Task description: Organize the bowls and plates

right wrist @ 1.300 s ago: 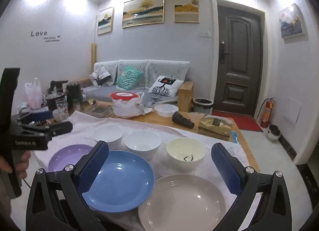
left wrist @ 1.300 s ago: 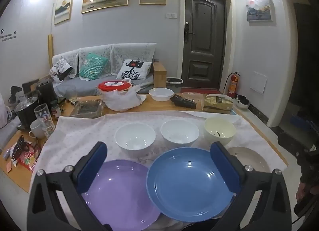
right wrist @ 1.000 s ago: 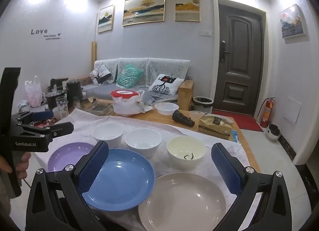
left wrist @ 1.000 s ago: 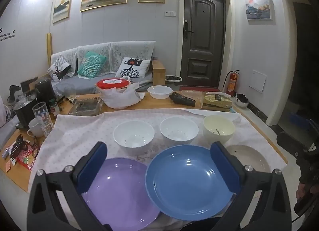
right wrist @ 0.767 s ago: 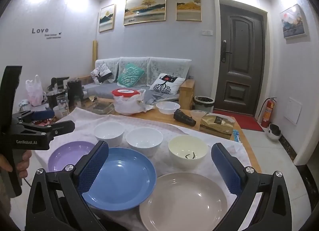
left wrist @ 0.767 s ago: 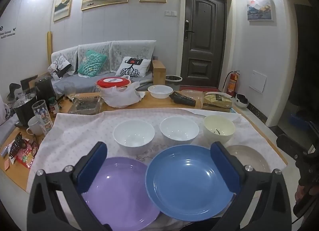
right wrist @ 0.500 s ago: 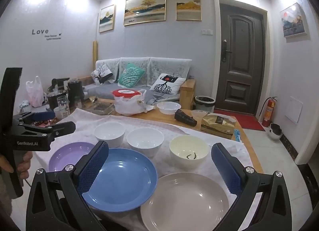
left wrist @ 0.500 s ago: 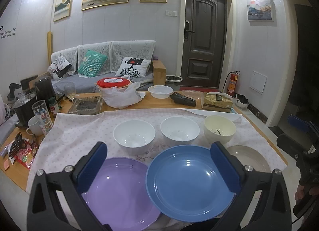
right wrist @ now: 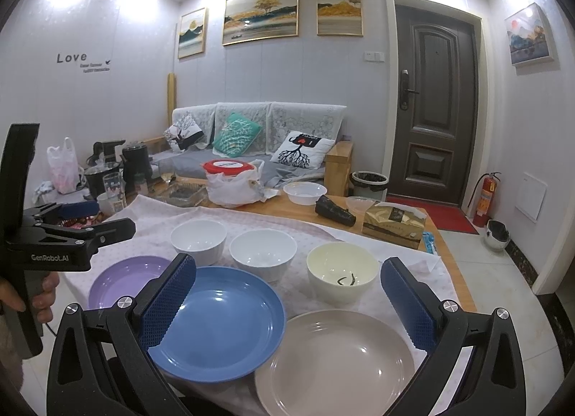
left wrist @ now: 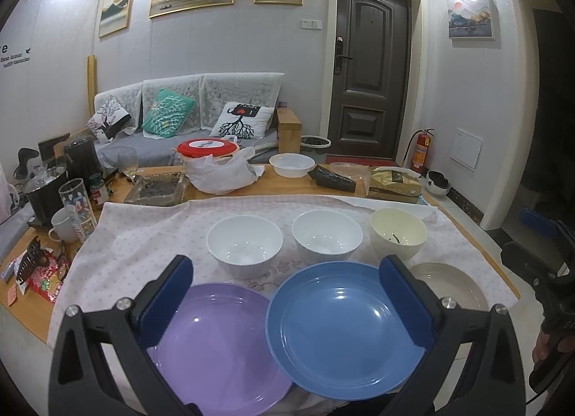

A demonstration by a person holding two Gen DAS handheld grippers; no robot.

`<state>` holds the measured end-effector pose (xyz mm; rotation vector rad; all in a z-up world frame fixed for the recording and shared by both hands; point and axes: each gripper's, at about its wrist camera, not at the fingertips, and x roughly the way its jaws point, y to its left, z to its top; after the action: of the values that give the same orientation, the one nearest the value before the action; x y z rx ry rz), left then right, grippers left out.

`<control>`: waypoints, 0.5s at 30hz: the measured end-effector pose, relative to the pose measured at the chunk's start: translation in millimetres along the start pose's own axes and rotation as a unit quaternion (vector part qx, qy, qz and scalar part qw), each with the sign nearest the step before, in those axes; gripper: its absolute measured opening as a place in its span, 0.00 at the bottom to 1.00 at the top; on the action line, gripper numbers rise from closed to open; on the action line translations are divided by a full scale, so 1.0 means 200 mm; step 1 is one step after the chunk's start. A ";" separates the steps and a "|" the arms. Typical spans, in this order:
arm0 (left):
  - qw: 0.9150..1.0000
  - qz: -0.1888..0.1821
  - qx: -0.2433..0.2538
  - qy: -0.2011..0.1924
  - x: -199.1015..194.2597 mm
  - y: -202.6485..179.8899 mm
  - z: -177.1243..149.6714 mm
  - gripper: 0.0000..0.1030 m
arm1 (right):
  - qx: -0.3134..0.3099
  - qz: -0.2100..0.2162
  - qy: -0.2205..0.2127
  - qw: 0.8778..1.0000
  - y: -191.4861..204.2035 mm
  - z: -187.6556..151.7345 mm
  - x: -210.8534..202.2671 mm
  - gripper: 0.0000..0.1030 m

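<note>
Left tongs [left wrist: 287, 294] held wide apart, blue pads [left wrist: 165, 299] facing each other, nothing between them. Right tongs [right wrist: 287, 294] likewise spread wide and empty. Left tongs also seen from the right wrist, side-on, handle gripped by a hand [right wrist: 43, 295].

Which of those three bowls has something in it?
The cream bowl, rightmost in the row; dark bits lie at its bottom. The two white bowls look empty.
</note>
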<state>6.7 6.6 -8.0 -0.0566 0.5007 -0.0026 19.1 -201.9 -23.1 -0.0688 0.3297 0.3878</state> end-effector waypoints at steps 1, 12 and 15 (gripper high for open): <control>1.000 0.000 0.000 0.000 0.00 0.00 0.00 1.00 | 0.000 0.000 0.000 1.000 0.00 0.00 0.00 0.99; 1.000 -0.003 -0.002 0.000 0.00 0.01 0.00 1.00 | 0.001 0.000 0.001 1.000 0.00 0.00 0.00 0.99; 1.000 -0.005 -0.003 -0.001 0.00 0.01 0.00 1.00 | 0.001 0.000 0.001 1.000 0.00 0.00 0.00 0.99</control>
<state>5.9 8.7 -7.6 -0.0657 0.4983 -0.0098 19.7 -202.7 -23.6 -0.0678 0.3323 0.3874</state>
